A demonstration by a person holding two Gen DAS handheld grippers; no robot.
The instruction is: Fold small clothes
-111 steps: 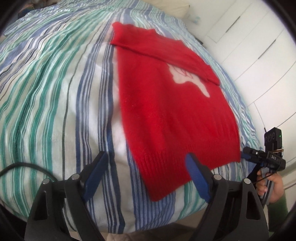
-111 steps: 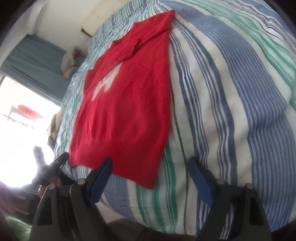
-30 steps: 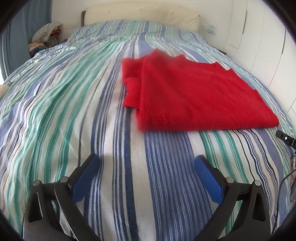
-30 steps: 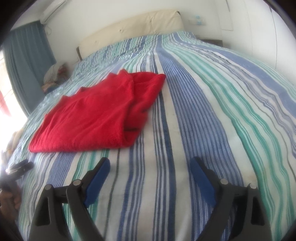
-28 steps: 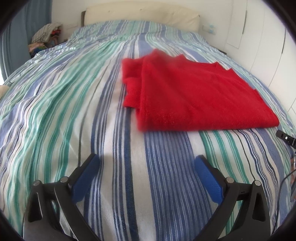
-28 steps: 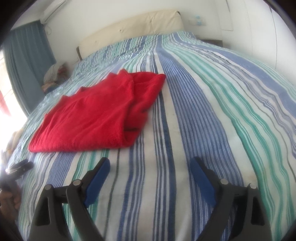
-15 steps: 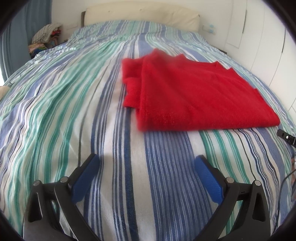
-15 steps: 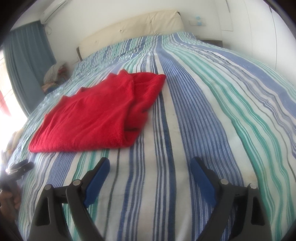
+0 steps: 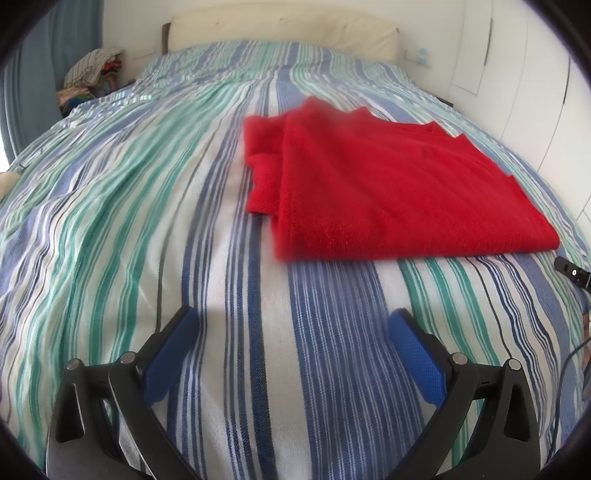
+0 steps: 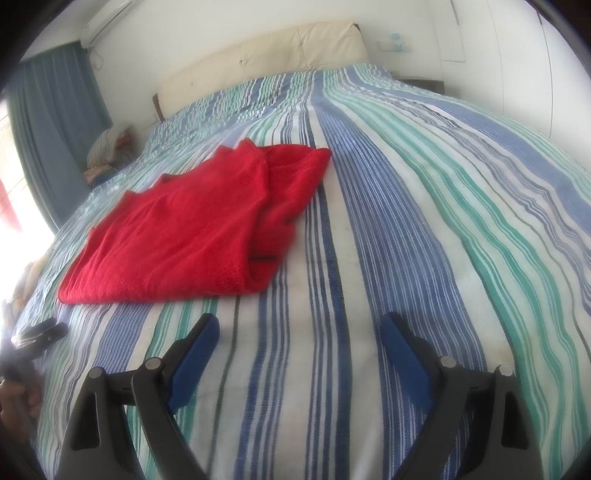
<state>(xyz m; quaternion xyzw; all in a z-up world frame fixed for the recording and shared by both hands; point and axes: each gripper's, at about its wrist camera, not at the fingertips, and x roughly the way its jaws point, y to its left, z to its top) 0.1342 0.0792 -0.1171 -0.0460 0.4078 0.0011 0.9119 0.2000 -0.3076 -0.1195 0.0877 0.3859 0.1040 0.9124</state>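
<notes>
Left wrist view: my left gripper [image 9: 291, 328] gapes empty; folded red sweater [image 9: 399, 192] upper right; right gripper [image 10: 299, 332] also wide, empty.

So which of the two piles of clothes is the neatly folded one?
The red sweater on the striped bed; the pile beside the headboard is a rumpled heap.

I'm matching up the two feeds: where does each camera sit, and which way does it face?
Left wrist: sits on the left tool, open, facing up the striped bed to the headboard; red sweater ahead-right.
Right wrist: sits on the right tool, open, facing likewise; sweater ahead-left, a hand at the left edge.
Shared: bed, folded sweater, headboard.
</notes>
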